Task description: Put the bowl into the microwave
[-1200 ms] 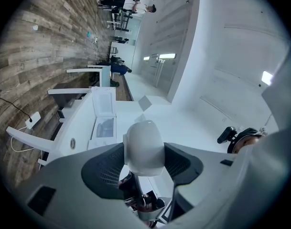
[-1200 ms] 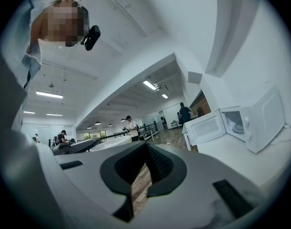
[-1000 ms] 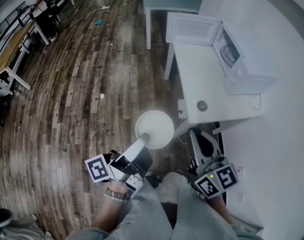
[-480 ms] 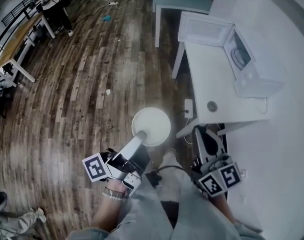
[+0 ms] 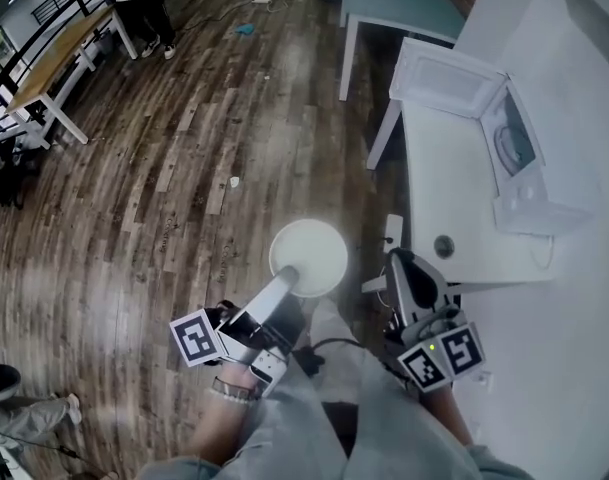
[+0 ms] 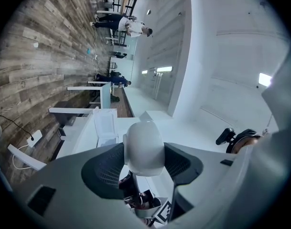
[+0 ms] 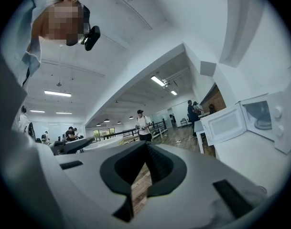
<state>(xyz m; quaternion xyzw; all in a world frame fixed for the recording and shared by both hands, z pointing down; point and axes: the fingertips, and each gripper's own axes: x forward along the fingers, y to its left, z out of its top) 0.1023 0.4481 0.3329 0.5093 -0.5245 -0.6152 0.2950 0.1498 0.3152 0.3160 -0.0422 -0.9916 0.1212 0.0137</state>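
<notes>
White bowl (image 5: 310, 253): rim clamped between left gripper (image 5: 288, 280) jaws, above wood floor (image 5: 164, 198), near table (image 5: 454, 193). Right gripper (image 5: 402, 265): jaws together, empty. Microwave (image 5: 529, 168): door open, far right on table.

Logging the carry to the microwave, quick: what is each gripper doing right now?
Left gripper: closed on the rim of the white bowl.
Right gripper: closed, nothing between its jaws.
</notes>
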